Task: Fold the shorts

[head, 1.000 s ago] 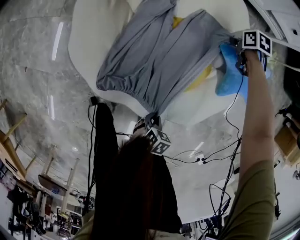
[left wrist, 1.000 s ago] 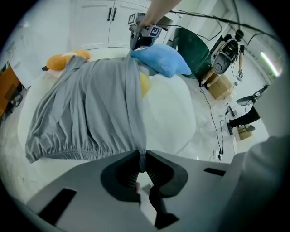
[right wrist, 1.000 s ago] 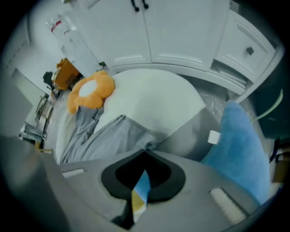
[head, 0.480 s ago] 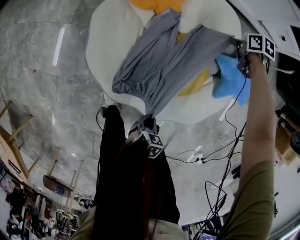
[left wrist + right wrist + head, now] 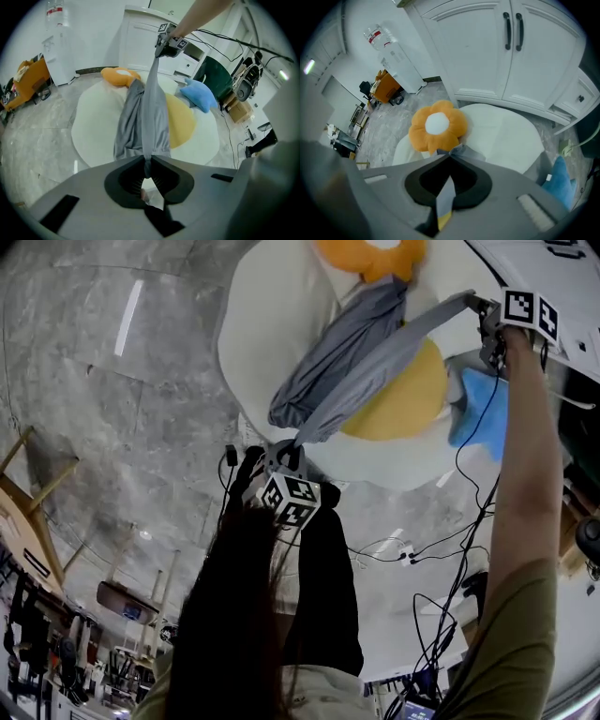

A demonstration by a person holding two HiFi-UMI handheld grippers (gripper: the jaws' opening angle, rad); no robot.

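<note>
The grey shorts [image 5: 352,362] hang stretched in a narrow band between my two grippers, above the round white mat [image 5: 272,324]. My left gripper [image 5: 287,454] is shut on the elastic waist end near the mat's front edge. In the left gripper view the cloth [image 5: 143,117] runs from the closed jaws up to the right gripper [image 5: 165,46]. My right gripper [image 5: 481,308] is shut on the far end at the upper right. A strip of grey fabric [image 5: 461,151] shows pinched at its jaws in the right gripper view.
An orange flower cushion [image 5: 370,254] lies at the mat's far side, a yellow cushion [image 5: 398,399] under the shorts, a blue cushion [image 5: 480,413] to the right. White cabinets [image 5: 487,51] stand behind the mat. Cables [image 5: 441,549] trail over the floor near the person.
Both grippers have risen and carried the shorts sideways. The cloth, earlier spread wide over the mat, now hangs taut and narrow. The yellow cushion is uncovered and the orange one has come into view.
</note>
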